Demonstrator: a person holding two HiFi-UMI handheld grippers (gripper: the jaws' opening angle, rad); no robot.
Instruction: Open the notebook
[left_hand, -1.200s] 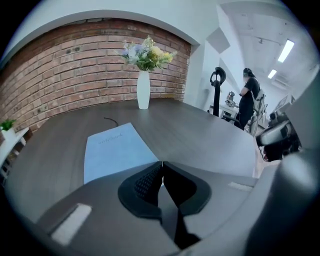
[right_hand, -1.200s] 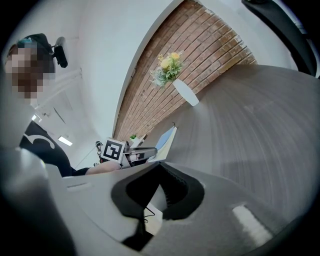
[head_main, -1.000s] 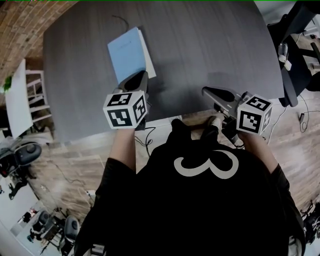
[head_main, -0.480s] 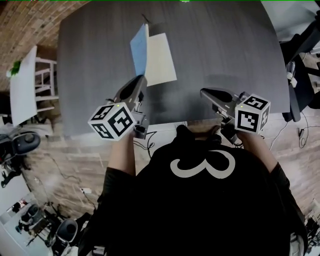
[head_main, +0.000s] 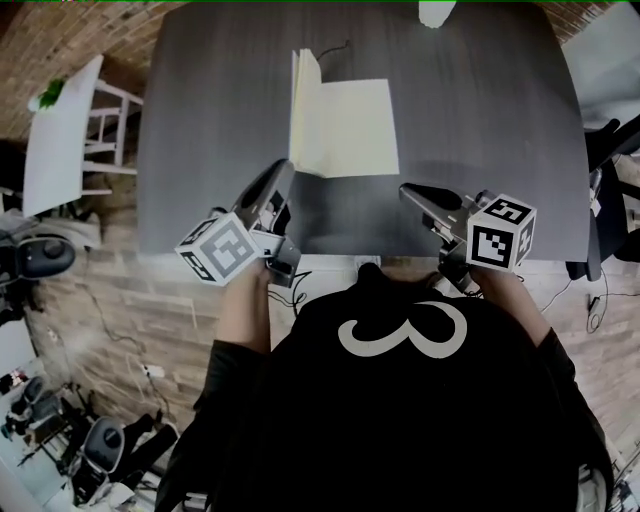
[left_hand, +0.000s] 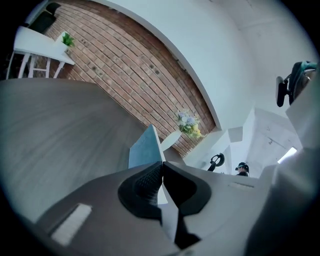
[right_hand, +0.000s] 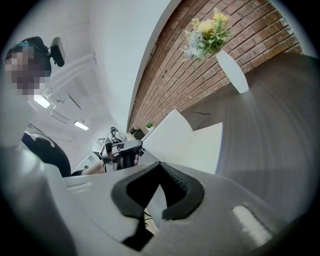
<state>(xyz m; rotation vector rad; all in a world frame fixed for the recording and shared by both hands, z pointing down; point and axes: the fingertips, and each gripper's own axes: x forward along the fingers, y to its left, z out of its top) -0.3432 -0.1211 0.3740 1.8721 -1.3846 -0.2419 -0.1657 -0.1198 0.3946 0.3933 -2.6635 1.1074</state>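
Dark grey surface (head_main: 480, 120) is carrying the cream-paged notebook (head_main: 350, 130), sitting at 12 o'clock from the person. Its pale-blue cover (head_main: 305, 100), flat a second ago, is now standing upright along the 9 o'clock edge, with the left claw (head_main: 287, 168) pinching its near corner. The right claw (head_main: 408, 190) is idling at 5 o'clock, pressed together and empty. Nearly open, I'd say.

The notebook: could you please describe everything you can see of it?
The notebook is thin, with a light blue cover and plain cream pages. It lies half open on the dark grey table: the cover stands roughly upright at the left side, its cream inside facing the flat, bare page. A thin dark cord trails from the far edge. The left gripper looks shut on the cover's near edge.
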